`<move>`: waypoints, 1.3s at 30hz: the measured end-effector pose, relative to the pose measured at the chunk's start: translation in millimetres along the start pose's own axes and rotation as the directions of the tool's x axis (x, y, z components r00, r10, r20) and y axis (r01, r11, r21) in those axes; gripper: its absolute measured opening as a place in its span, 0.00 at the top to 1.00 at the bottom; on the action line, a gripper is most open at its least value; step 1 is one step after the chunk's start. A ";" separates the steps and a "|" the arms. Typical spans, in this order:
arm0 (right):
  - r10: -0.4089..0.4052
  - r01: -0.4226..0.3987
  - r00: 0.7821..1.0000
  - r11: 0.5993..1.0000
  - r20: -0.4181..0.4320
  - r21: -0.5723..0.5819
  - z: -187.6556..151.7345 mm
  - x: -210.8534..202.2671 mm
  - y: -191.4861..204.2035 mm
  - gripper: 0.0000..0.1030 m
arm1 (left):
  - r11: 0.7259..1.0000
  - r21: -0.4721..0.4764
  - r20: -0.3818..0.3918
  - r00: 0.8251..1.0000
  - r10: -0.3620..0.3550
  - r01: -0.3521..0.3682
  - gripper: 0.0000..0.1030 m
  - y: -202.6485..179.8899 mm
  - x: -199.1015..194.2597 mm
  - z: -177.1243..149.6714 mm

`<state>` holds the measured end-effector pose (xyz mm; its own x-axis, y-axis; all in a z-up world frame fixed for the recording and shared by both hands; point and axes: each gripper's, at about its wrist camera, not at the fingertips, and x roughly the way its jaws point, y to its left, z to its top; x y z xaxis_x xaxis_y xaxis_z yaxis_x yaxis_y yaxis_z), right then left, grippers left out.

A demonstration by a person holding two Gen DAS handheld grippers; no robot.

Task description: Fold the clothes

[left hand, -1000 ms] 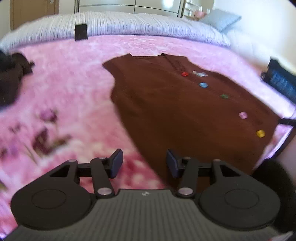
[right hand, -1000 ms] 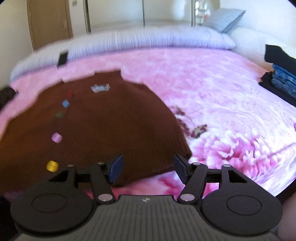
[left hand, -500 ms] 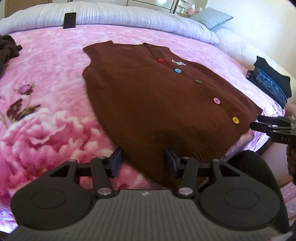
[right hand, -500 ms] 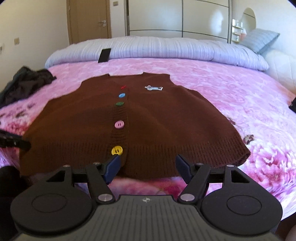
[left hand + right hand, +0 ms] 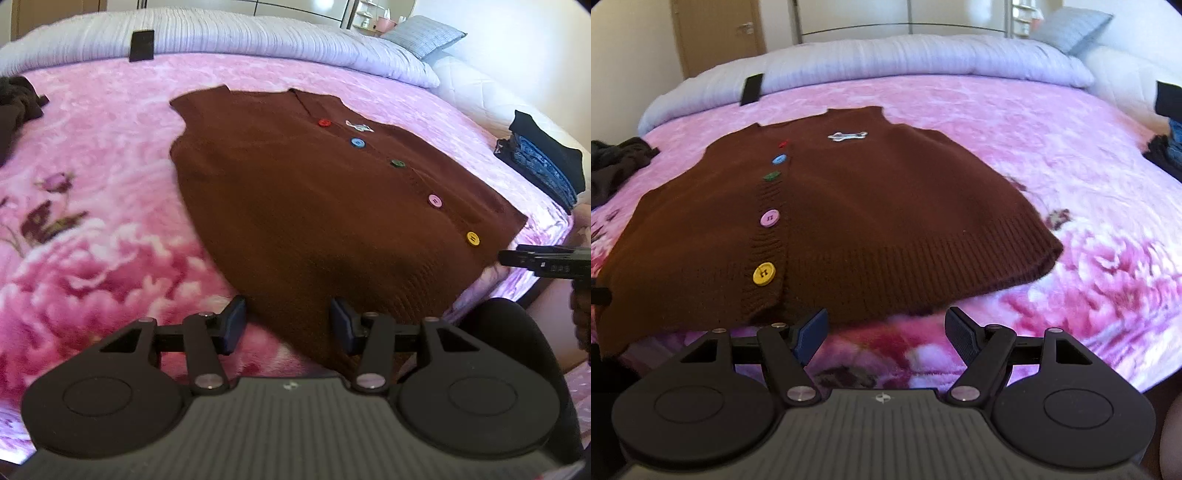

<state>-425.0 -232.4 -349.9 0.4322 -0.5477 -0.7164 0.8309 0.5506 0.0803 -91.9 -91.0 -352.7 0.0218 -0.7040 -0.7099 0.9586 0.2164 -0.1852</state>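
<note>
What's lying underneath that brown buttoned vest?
The brown vest lies flat on a pink flowered blanket that shows all around it. Whatever is directly beneath the vest is covered.

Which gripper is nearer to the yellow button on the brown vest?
Right. The right gripper hovers off the hem just below the yellow button; the left gripper sits at the vest's far hem corner.

A brown knitted button-front vest [image 5: 886, 206] lies spread flat on the pink floral bed blanket [image 5: 1052, 122], hem toward the bed's near edge. Behind it a pale ribbed bolster [image 5: 923, 55] runs across the head of the bed, a small black rectangular object [image 5: 752, 88] resting on it. A dark crumpled garment [image 5: 14, 107] lies to the vest's left; a stack of folded dark clothes [image 5: 543, 166] sits well to its right.
</note>
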 end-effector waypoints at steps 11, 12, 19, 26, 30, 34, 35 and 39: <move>0.011 -0.010 1.000 0.994 0.003 -0.110 0.8 -22.0 42.1 0.14 | 0.999 0.000 0.046 0.998 0.052 -0.052 0.43 20.5 -25.9 -2.9; 0.010 -0.010 1.000 0.995 -0.004 -0.104 1.7 -22.7 42.6 0.14 | 0.999 0.003 0.048 0.997 0.054 -0.054 0.41 21.4 -27.6 -3.9; -0.008 0.006 1.000 0.992 -0.016 -0.126 3.2 -29.5 50.8 0.14 | 0.997 0.023 0.059 0.996 0.066 -0.068 0.27 23.1 -32.2 -7.6; -0.010 0.008 1.000 0.990 -0.017 -0.144 6.5 -31.5 55.3 0.14 | 0.991 0.082 0.096 0.991 0.097 -0.105 0.06 23.0 -35.4 -4.7; -0.013 0.011 1.000 0.987 -0.016 -0.158 8.9 -31.5 59.3 0.14 | 0.975 0.162 0.116 0.984 0.132 -0.150 0.01 23.8 -35.1 -2.4; 0.019 -0.010 0.999 0.976 0.042 -0.215 11.0 -40.4 75.9 0.14 | 0.927 0.310 0.150 0.974 0.171 -0.210 0.01 28.1 -34.8 1.4; 0.045 -0.026 0.997 0.967 0.068 -0.255 10.4 -44.9 84.9 0.14 | 0.907 0.353 0.165 0.970 0.179 -0.227 0.01 29.8 -35.3 2.8; 0.195 -0.113 0.973 0.865 0.120 -0.488 0.4 -59.2 133.6 0.18 | 0.827 0.488 0.209 0.957 0.200 -0.279 0.01 41.0 -33.4 10.2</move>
<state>-339.4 -126.6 -296.4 0.6249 -0.5013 -0.5985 0.4988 0.8461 -0.1879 -50.5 -65.4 -329.6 0.2719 -0.7717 -0.5749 0.9252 0.0453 0.3767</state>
